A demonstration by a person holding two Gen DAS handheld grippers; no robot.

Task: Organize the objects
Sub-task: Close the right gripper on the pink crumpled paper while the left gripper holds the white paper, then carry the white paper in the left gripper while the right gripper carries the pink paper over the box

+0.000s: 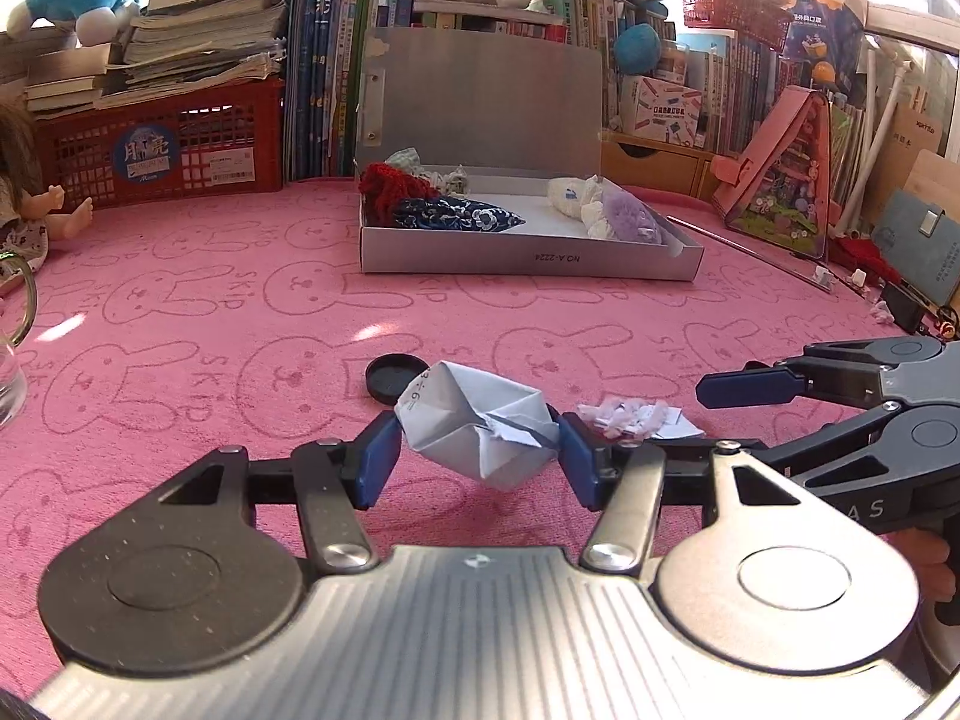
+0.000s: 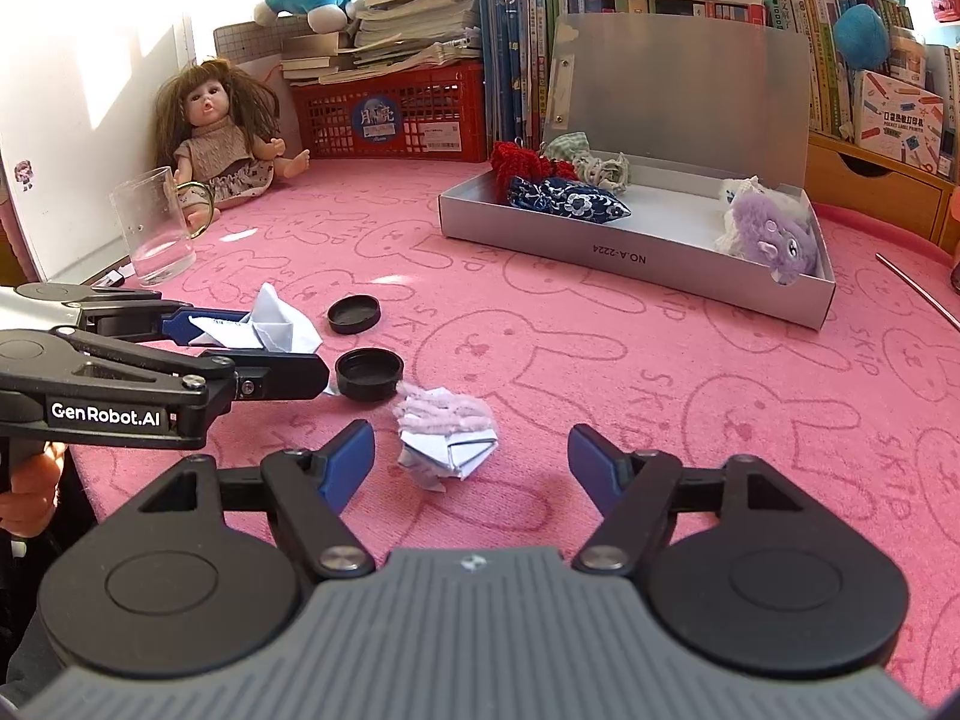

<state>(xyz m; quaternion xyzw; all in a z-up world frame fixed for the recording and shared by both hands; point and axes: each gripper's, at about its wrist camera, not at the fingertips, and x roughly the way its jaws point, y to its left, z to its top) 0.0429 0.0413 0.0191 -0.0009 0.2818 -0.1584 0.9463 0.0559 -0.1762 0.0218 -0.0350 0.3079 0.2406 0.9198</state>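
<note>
- A silver box (image 1: 528,252) sat open at the back of the pink cloth (image 1: 210,324).
- The left gripper (image 1: 480,450) clamped a folded paper (image 1: 480,426) above the cloth.
- The right gripper (image 2: 471,459) hung wide open around a small paper wad (image 2: 447,435), not touching it.

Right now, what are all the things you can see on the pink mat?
Folded paper: one, white, gripped between the left fingers.
Paper with fuzzy pink strip: one, white and pink, ahead of the right gripper.
Caps: two, black, near the papers.
Box: one, grey, lid up, holding cloth and plush bits.
Glass: one, clear, left edge.
Doll: one, brown-haired, by the red basket.
Left gripper: black, blue pads.
Right gripper: black, open.
</note>
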